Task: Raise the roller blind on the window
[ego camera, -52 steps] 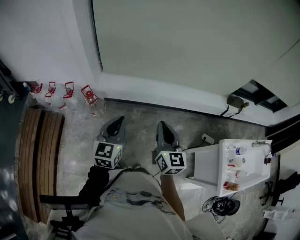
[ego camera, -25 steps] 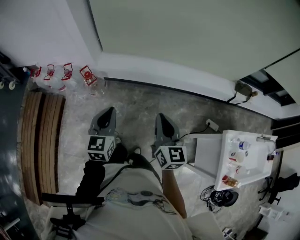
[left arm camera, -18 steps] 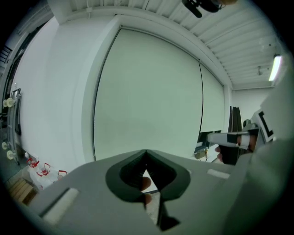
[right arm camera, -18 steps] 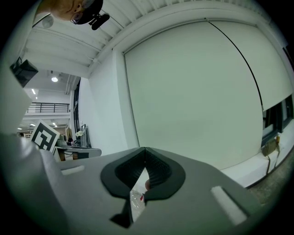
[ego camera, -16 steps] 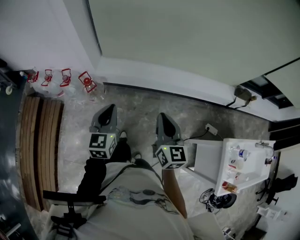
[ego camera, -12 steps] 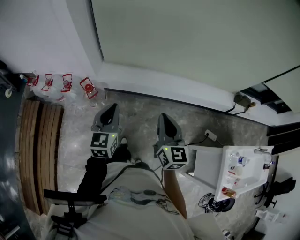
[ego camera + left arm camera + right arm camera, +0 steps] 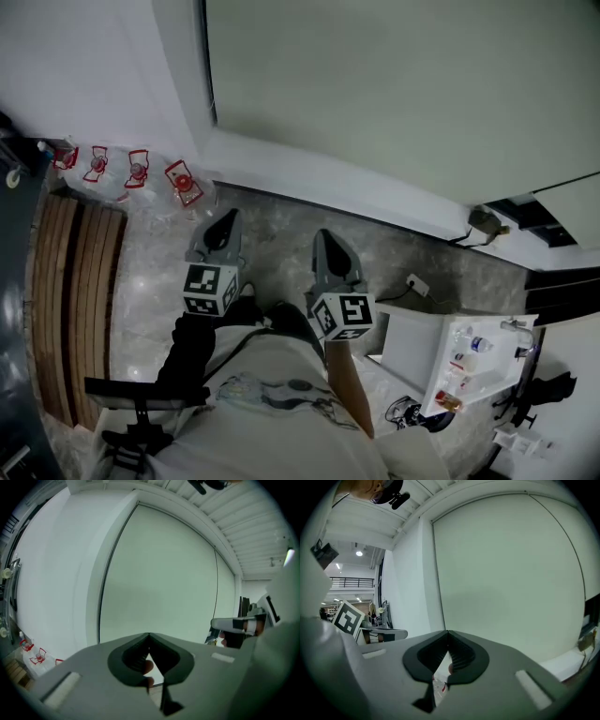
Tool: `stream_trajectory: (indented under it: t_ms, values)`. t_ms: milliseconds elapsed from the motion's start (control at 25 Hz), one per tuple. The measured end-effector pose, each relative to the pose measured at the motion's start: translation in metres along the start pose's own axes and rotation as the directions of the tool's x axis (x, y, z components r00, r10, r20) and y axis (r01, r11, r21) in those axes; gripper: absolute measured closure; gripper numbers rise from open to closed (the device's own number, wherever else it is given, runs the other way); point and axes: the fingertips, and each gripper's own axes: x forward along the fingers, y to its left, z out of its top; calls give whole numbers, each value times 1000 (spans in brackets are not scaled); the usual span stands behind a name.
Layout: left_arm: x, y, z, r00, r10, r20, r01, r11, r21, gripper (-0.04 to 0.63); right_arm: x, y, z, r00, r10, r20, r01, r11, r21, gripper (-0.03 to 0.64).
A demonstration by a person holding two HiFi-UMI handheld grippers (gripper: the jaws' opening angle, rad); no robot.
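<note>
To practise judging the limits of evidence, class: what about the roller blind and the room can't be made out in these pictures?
Roller blind: head view, top cut off by the frame edge.
Dark line beside it: left gripper view, too thin to tell cord from frame.
Items on the white trolley: head view, too small to name.
</note>
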Motion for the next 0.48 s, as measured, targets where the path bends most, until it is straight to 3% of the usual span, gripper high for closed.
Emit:
stream_trajectory:
  t_ms: [280,480]
  values:
    - [4,16,3,998,64,4,-64,998,-9,597,26,-4,14,999,44,7,-44,999,-8,615]
    - [63,39,4,991,133,-17,-133,991,-3,597,94,-39,10,993,119,5,-119,993,22,615]
